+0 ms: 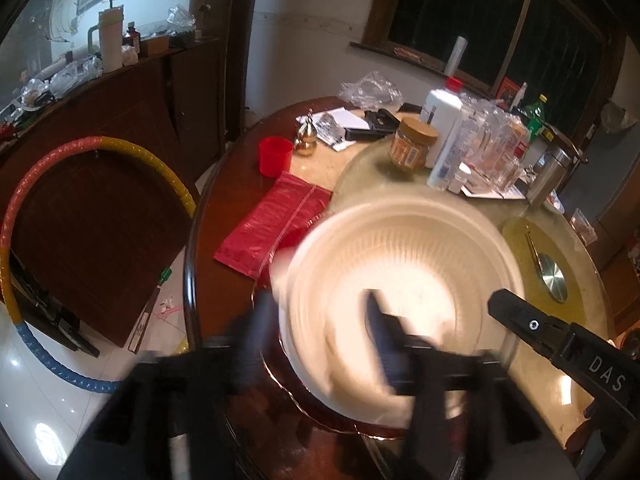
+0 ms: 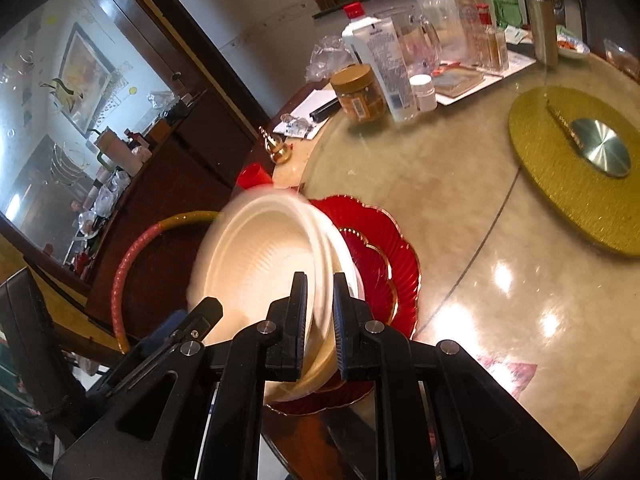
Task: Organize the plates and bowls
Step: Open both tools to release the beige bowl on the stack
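A white ribbed bowl [image 1: 404, 280] [image 2: 260, 252] is tilted above red scalloped plates [image 2: 384, 256] at the table's near edge. In the right wrist view several white bowl rims look nested. My right gripper [image 2: 320, 292] is shut on the bowl's rim, one finger inside and one outside. It also shows in the left wrist view [image 1: 560, 332] at the bowl's right side. My left gripper [image 1: 316, 320] is blurred; its fingers straddle the bowl's left rim. One left finger [image 2: 200, 316] shows in the right wrist view beside the bowl.
A red cup [image 1: 275, 156], a red bag [image 1: 272, 228], a brass ornament [image 1: 306, 136], a jar [image 1: 412, 144], bottles [image 1: 448, 136] and glasses crowd the table's far side. A gold mat with a steel disc [image 2: 600, 148] lies on the glass turntable. A hoop [image 1: 24, 220] leans by a sideboard.
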`<action>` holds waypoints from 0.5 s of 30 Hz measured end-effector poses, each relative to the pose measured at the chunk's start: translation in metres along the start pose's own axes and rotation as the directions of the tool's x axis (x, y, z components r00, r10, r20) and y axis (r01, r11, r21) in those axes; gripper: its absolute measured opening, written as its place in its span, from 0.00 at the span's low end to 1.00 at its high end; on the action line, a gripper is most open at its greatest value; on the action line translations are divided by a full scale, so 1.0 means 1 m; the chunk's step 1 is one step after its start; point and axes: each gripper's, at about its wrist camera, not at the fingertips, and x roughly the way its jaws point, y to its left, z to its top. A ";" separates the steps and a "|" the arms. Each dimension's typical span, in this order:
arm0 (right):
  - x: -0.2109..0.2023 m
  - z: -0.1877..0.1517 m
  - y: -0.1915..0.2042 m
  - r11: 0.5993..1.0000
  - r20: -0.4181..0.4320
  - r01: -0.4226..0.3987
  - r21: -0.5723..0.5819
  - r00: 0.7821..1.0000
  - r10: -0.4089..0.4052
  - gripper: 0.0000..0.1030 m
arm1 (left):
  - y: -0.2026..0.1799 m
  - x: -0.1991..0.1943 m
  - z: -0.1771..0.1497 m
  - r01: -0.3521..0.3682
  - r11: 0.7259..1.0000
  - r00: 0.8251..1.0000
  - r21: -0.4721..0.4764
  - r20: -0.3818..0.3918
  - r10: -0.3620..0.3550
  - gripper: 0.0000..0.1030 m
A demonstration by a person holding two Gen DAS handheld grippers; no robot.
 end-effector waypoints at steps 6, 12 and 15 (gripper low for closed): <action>-0.009 0.004 -0.008 1.000 0.029 -0.003 0.027 1.000 0.002 0.12 | 0.005 -0.012 0.004 -0.004 1.000 0.999 -0.023 0.054 0.005 0.61; -0.018 0.006 -0.014 0.999 0.045 -0.027 0.045 0.999 0.025 0.12 | -0.001 -0.022 0.007 0.011 1.000 0.995 -0.026 0.100 -0.008 0.62; -0.018 0.004 -0.019 0.996 0.029 -0.067 0.055 0.997 0.066 0.15 | -0.007 -0.025 0.006 0.029 0.999 0.994 -0.020 0.108 -0.027 0.74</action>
